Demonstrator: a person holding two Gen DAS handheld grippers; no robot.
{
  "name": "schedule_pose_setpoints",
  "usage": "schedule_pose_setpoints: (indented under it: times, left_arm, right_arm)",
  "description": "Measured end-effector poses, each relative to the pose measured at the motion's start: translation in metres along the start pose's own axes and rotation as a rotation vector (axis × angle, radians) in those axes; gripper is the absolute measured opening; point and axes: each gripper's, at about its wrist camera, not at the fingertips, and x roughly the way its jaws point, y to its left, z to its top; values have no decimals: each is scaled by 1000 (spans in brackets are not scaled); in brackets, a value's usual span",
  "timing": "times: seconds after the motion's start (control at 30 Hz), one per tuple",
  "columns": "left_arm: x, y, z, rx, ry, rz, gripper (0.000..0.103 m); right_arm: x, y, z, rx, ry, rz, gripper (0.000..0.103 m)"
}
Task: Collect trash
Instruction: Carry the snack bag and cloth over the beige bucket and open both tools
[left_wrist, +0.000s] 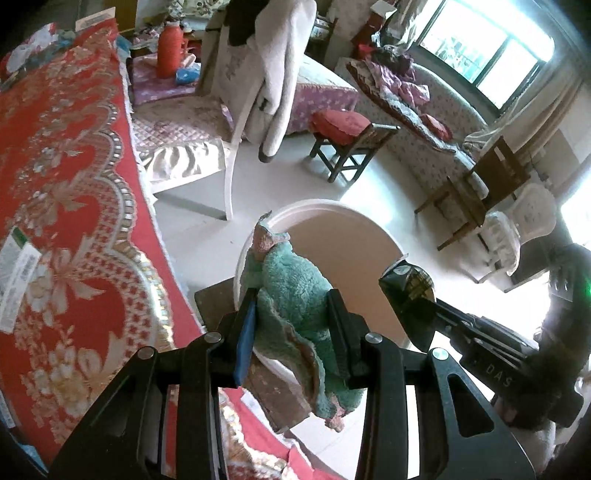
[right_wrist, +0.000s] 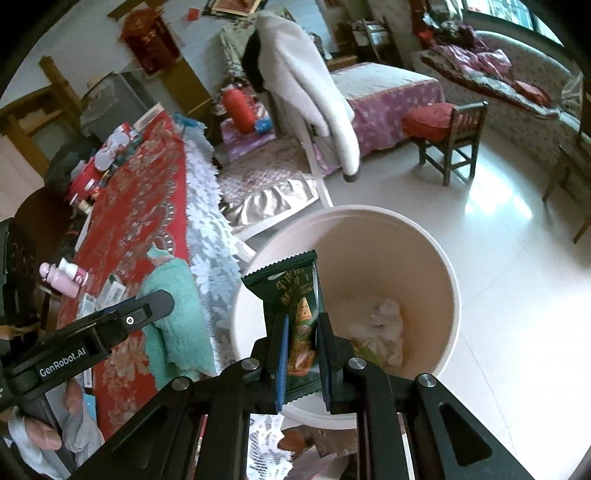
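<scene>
The landmark is the round cream bin (right_wrist: 448, 280), which stands open on the floor just beside the red-clothed worktop. A dark green snack wrapper (right_wrist: 299, 295) with a serrated top edge and printed wafer pictures stands upright above the bin's near rim, pinched flat at its lower half. A fluffy teal cloth (left_wrist: 295, 295) with a worn pinkish edge hangs bunched over the bin's rim on the worktop side, its tip pointing up. Crumpled white paper (right_wrist: 384, 325) lies on the bin's bottom.
</scene>
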Motion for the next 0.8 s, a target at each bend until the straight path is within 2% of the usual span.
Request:
schedule_pose_setpoints:
  times: [0.43, 0.8]
  left_arm:
    - [30, -8, 4, -10, 28, -2, 35]
    - [34, -7, 6, -31, 18, -37, 40]
  right_arm:
    - [14, -25, 7, 43, 28, -22, 14]
    - [21, -32, 11, 65, 46, -27, 14]
